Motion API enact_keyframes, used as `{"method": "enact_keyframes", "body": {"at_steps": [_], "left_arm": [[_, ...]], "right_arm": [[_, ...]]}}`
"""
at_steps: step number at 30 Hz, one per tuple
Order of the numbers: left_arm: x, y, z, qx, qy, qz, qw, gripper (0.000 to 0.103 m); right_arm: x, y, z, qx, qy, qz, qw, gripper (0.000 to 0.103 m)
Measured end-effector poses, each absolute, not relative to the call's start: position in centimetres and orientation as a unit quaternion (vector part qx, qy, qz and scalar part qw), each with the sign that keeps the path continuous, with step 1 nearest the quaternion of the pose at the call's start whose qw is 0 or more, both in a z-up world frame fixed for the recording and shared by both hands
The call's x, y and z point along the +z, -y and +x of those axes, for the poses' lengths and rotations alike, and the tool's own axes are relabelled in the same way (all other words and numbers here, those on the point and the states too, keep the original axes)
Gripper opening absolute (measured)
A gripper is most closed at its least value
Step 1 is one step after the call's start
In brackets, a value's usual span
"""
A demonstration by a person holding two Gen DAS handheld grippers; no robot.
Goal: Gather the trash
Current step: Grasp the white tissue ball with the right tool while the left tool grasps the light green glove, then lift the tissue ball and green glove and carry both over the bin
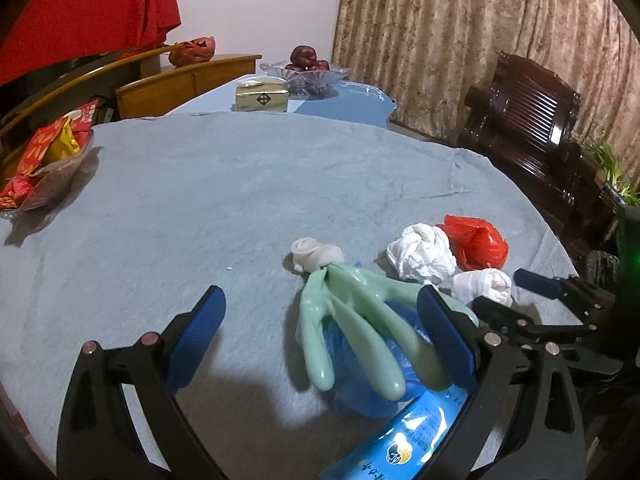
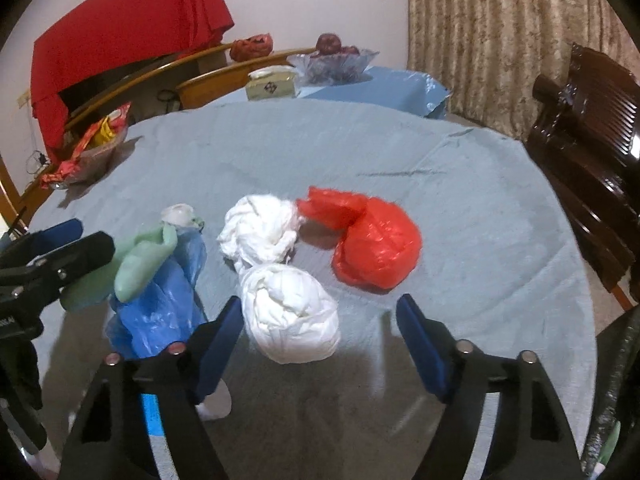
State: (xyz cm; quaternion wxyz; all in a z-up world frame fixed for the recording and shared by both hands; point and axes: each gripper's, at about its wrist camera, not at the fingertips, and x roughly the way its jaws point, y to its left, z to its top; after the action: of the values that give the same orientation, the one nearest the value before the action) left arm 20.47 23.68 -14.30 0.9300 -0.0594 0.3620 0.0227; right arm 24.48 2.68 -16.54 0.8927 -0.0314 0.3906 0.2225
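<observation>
Grey-blue tabletop (image 2: 460,208) cloth could bunch if the right gripper (image 2: 320,332), spread around the white wad (image 2: 290,312), dips; left gripper (image 1: 320,320) spread over the green glove (image 1: 352,320).

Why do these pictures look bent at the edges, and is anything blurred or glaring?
Left wrist view: fisheye lens curves the table, corners black; glare on the blue packet; gripper shadow below. Right wrist view: same bending; the red bag and white bundle look slightly soft.

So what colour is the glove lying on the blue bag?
Pale mint green glove, clearest in the left wrist view.
</observation>
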Motion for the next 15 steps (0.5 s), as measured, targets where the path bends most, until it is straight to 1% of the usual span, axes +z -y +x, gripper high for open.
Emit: {"method": "enact_keyframes", "body": {"at_steps": [1, 3, 4, 6, 8, 9, 11, 13, 14, 15], "left_arm": [[-14.4, -23.6, 20.6, 0.018, -0.364, -0.059, 0.929, 0.082], [-14.7, -23.3, 21.1, 0.009, -0.372, -0.060, 0.926, 0.077], [-14.8, -23.2, 21.2, 0.005, -0.374, -0.062, 0.925, 0.076], [-15.1, -23.0, 21.3, -0.003, -0.376, -0.067, 0.924, 0.073], [-15.5, -22.8, 21.6, -0.015, -0.383, -0.075, 0.921, 0.068], [-15.7, -22.7, 21.8, -0.022, -0.386, -0.079, 0.919, 0.062], [-16.0, -22.5, 21.9, -0.027, -0.388, -0.084, 0.918, 0.057], [-16.0, -22.3, 22.0, -0.029, -0.385, -0.087, 0.918, 0.048], [-16.0, -22.3, 22.0, -0.028, -0.383, -0.089, 0.919, 0.045], [-15.9, -22.2, 22.0, -0.028, -0.382, -0.090, 0.920, 0.037]], "right_arm": [[-16.6, -2.9, 24.5, 0.228, -0.393, -0.032, 0.890, 0.065], [-16.7, -3.2, 24.4, 0.245, -0.396, -0.036, 0.884, 0.046], [-16.7, -3.4, 24.2, 0.255, -0.395, -0.040, 0.881, 0.043], [-16.6, -3.6, 23.9, 0.259, -0.392, -0.048, 0.881, 0.040], [-16.6, -3.4, 23.7, 0.262, -0.393, -0.049, 0.880, 0.038], [-16.6, -3.3, 23.7, 0.263, -0.393, -0.047, 0.880, 0.037], [-16.3, -2.8, 23.6, 0.262, -0.393, -0.042, 0.880, 0.037], [-15.8, -2.4, 23.4, 0.261, -0.388, -0.041, 0.883, 0.037], [-15.6, -2.2, 23.3, 0.261, -0.386, -0.041, 0.884, 0.037], [-15.4, -2.1, 23.3, 0.261, -0.385, -0.042, 0.884, 0.037]]}}
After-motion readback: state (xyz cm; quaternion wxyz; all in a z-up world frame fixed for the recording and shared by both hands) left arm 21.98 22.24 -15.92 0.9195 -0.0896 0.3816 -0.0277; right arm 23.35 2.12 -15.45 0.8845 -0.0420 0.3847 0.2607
